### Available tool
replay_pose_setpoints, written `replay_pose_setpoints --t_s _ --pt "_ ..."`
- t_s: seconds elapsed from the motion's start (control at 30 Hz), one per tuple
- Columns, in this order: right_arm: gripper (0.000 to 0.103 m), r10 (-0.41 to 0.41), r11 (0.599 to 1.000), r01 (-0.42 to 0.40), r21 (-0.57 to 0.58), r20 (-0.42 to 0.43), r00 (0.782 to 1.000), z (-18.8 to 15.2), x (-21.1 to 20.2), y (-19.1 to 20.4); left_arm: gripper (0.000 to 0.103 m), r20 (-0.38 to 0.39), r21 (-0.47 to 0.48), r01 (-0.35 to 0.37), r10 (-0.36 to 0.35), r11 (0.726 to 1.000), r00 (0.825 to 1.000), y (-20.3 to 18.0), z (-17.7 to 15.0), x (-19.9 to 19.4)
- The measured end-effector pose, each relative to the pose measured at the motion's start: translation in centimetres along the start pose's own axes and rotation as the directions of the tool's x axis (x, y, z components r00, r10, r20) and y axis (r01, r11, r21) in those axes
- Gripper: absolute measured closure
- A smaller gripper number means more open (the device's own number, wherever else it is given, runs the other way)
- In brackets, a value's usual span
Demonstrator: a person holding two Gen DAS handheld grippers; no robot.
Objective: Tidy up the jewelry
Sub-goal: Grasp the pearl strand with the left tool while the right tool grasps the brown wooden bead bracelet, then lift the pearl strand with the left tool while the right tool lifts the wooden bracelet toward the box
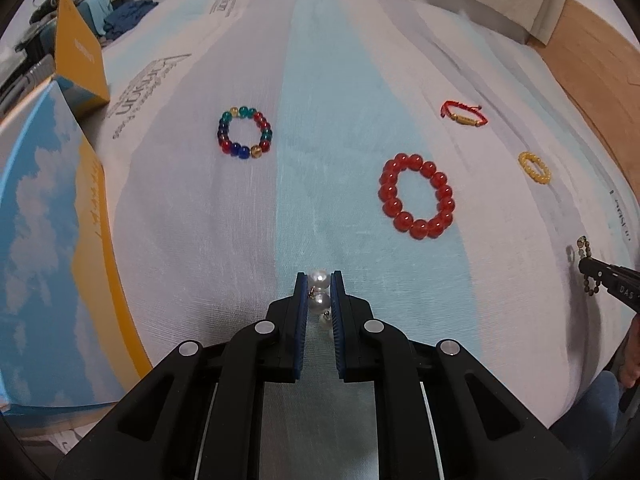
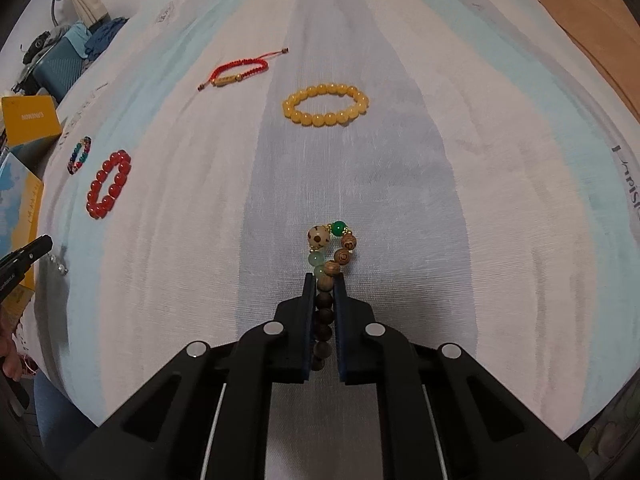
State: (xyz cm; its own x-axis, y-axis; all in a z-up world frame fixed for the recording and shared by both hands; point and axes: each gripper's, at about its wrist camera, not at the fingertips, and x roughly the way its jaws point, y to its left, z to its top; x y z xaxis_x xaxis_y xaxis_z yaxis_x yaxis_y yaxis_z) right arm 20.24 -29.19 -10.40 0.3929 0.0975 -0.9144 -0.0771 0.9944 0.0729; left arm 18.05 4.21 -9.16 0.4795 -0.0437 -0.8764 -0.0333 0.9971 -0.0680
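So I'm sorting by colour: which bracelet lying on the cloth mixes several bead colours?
The multicoloured bead bracelet, with green, red, blue and amber beads; the red bead bracelet and yellow one are single-coloured.

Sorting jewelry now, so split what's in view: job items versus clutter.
Job: pearl strand in left gripper; wooden bracelet in right gripper; red bracelet; multicolor bracelet; yellow bracelet; cord bracelet.
Clutter: yellow box; blue box; clothes.

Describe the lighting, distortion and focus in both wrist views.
Left wrist: fisheye bulges the striped cloth; soft even light, faint shadow beneath the red bead bracelet, black corner vignette. Right wrist: same barrel warp; the yellow bead bracelet sharp, cloth lettering at the edges smeared.
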Motion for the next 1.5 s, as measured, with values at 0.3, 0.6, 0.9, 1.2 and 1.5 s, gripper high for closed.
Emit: replay_pose_setpoints --t_s 0.3,0.6,0.9,1.2,1.5 --pt "0.095 0.012 1.0 -0.012 0.003 0.034 0.999 0.1 -1.6 0.3 0.093 0.015 0.011 -0.003 0.003 1.0 1.0 -0.6 0.2 -1.7" --pt "0.095 0.026 1.0 -0.025 -0.008 0.073 0.997 0.4 -3.7 1.0 0.093 0.037 0.026 0.005 -0.006 1.0 0.999 -1.6 0.1 -3.8" --pt "0.095 0.035 0.999 -0.033 -0.021 0.115 0.993 0.2 -5.8 2.3 0.093 0.059 0.032 0.015 -0.017 0.999 0.998 -2.0 -0.5 -6.2" --pt "0.095 0.045 0.999 -0.04 -0.035 0.145 0.988 0.0 -7.5 3.6 0.093 0.081 0.03 0.013 -0.015 0.999 0.997 -1.7 -1.1 -8.3" --pt "0.095 0.055 0.997 -0.046 -0.057 0.176 0.983 0.3 -9.7 5.7 0.093 0.113 0.023 0.008 -0.01 1.0 0.994 -0.8 -1.1 -10.6"
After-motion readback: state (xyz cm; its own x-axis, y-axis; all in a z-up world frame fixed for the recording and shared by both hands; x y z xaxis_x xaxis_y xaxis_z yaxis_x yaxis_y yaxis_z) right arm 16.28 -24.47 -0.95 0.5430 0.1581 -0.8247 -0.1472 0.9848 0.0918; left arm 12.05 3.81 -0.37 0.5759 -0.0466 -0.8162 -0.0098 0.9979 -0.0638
